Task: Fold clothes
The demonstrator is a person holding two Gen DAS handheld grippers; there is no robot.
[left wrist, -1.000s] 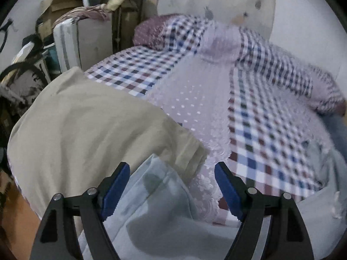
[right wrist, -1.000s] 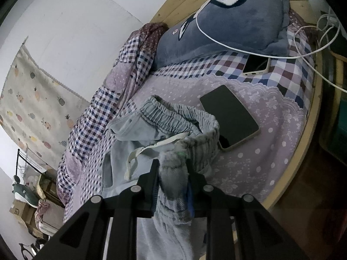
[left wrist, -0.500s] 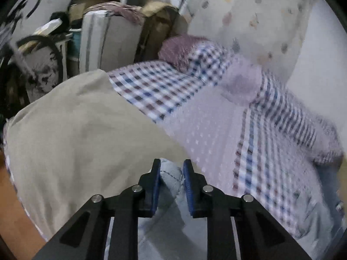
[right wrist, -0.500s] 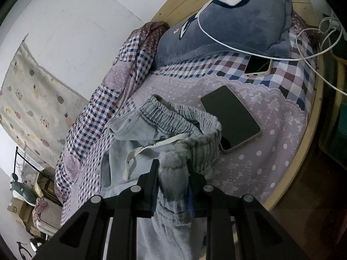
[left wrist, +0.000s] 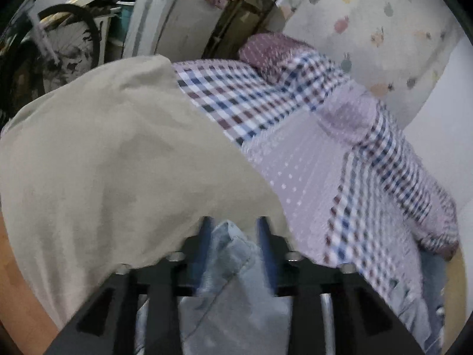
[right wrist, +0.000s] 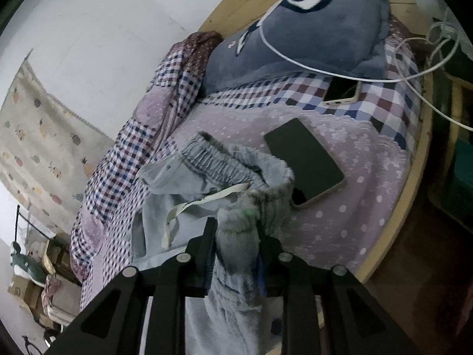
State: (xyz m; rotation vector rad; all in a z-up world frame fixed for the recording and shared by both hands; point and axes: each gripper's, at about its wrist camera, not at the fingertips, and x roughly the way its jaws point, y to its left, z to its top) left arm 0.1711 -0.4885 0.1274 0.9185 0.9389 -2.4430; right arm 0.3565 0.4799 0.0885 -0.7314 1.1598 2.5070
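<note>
Light blue trousers (right wrist: 177, 183) with an elastic waistband (right wrist: 218, 162) and a white drawstring (right wrist: 201, 201) lie on the checked bed sheet (right wrist: 124, 159). My right gripper (right wrist: 236, 227) pinches a bunched part of the waistband; its jaws are opening slightly, with the pads still against the cloth. In the left wrist view the trousers' leg end (left wrist: 233, 266) rises between the blue pads of my left gripper (left wrist: 233, 230). Those jaws are opening, and the fabric sits loosely in the gap. A beige garment (left wrist: 118, 162) lies just beyond it.
A dark phone (right wrist: 304, 159) lies right of the waistband. A white-cased phone (right wrist: 340, 93) and a white cable (right wrist: 325, 71) sit by the grey plush pillow (right wrist: 310, 29). The wooden bed edge (right wrist: 414, 177) runs on the right. A bicycle wheel (left wrist: 71, 47) and stacked bags (left wrist: 177, 20) stand past the bed.
My left gripper shut on the trouser leg end, rolled and shifted, and now its jaws stand wider again around the cloth. The right gripper holds still on the waistband.
</note>
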